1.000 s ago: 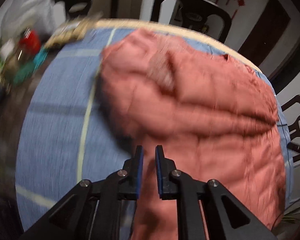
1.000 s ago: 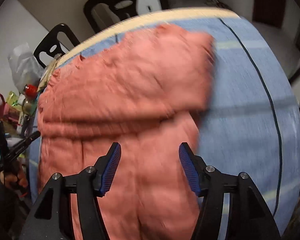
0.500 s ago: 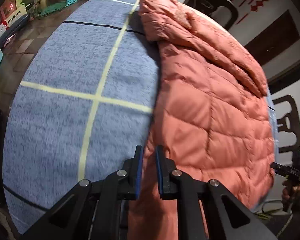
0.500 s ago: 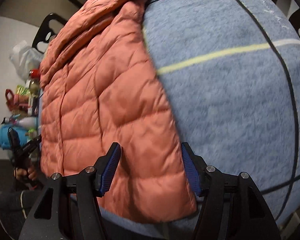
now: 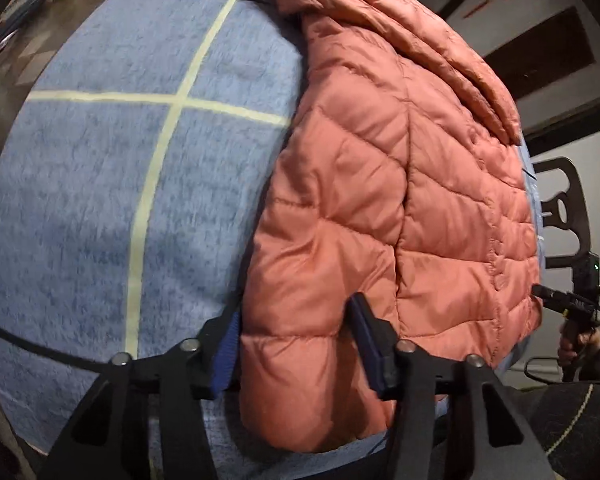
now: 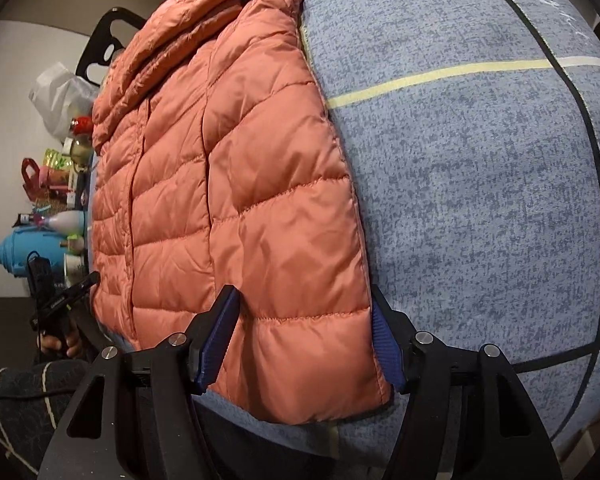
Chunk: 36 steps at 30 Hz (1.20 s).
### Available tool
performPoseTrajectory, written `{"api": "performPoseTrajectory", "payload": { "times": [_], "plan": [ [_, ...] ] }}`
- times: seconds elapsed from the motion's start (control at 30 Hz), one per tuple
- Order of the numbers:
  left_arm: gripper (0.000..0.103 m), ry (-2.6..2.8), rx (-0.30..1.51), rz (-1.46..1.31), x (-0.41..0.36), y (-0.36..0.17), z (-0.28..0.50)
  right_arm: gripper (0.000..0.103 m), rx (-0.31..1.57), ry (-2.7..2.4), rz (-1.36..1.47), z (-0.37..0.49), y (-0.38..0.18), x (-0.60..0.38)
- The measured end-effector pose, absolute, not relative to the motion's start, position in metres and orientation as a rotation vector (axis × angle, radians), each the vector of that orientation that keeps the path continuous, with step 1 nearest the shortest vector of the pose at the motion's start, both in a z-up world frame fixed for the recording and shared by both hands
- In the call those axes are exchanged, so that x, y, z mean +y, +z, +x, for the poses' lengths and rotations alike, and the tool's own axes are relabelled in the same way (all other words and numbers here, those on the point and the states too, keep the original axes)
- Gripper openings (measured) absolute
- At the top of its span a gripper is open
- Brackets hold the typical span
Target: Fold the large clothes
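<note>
Your left gripper [image 5: 294,344] sits at the near hem of the jacket [image 5: 400,184], on its left corner. Its jaws are spread wide, one blue pad at the jacket's outer edge and the other pressing into the puffy fabric further in; they straddle the corner without clamping it. Your right gripper [image 6: 306,344] mirrors this at the hem's right corner, jaws likewise released and set either side of the quilted panel.

The jacket, salmon-pink and quilted, lies flat on the blue cloth [image 5: 100,184] that covers the worktop. It runs lengthwise away from you, hem at the near edge and collar at the far end. A sleeve is folded across the upper part, lying diagonally over the body. In the right wrist view the jacket [image 6: 228,184] has its right edge straight and the cloth [image 6: 480,184] bare beside it, crossed by pale yellow and dark lines.

Black chairs [image 5: 564,208] stand beyond the worktop. At its left end there is clutter: a blue jug [image 6: 32,250], a white bag [image 6: 60,96] and small bottles too small to make out.
</note>
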<state>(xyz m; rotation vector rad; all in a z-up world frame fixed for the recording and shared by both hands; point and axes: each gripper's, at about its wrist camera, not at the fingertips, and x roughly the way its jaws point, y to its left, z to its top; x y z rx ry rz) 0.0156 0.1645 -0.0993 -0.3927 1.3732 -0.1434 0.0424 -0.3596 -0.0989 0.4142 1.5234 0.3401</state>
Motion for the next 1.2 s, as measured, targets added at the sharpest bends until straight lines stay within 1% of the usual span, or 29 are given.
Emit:
{"api": "performPoseTrajectory", "payload": {
  "times": [0.03,0.07,0.1,0.13,0.17,0.2,0.27,0.43,0.53,0.67,0.77,0.9,1.03,1.2],
  "plan": [
    [0.037,-0.138,1.381,-0.383,0.162,-0.1,0.015,0.048,1.534,0.327,0.384,0.042,-0.099,-0.358],
    [0.029,-0.142,1.386,-0.38,0.16,-0.099,0.015,0.033,1.537,0.329,0.389,0.042,-0.098,-0.358],
    [0.017,-0.154,1.382,-0.4,0.159,-0.095,0.015,0.022,1.531,0.336,0.42,0.041,-0.097,-0.358],
    [0.012,-0.157,1.373,-0.414,0.159,-0.091,0.015,0.018,1.522,0.346,0.456,0.041,-0.094,-0.359],
    [0.011,-0.167,1.355,-0.426,0.158,-0.083,0.017,0.013,1.505,0.364,0.463,0.042,-0.087,-0.358],
    [0.01,-0.18,1.331,-0.445,0.158,-0.076,0.018,0.012,1.486,0.386,0.464,0.042,-0.079,-0.357],
    [0.009,-0.22,1.258,-0.523,0.163,-0.055,0.025,0.011,1.433,0.445,0.496,0.046,-0.059,-0.355],
    [0.009,-0.282,1.074,-0.603,0.17,0.0,0.059,0.009,1.259,0.512,0.575,0.071,-0.012,-0.36],
    [0.009,-0.295,0.993,-0.62,0.174,0.019,0.093,0.009,1.165,0.52,0.611,0.099,0.005,-0.362],
    [0.009,-0.277,0.926,-0.659,0.18,0.029,0.146,0.009,1.072,0.5,0.682,0.146,0.019,-0.364],
    [0.009,-0.25,0.896,-0.687,0.185,0.032,0.186,0.009,1.046,0.465,0.698,0.188,0.027,-0.365],
    [0.009,-0.208,0.901,-0.7,0.193,0.029,0.228,0.009,1.075,0.39,0.718,0.245,0.023,-0.365],
    [0.009,-0.137,0.963,-0.707,0.199,0.006,0.277,0.009,1.13,0.286,0.766,0.296,0.005,-0.368],
    [0.01,-0.041,1.072,-0.741,0.201,-0.039,0.321,0.01,1.241,0.173,0.806,0.354,-0.035,-0.361]
  ]
}}
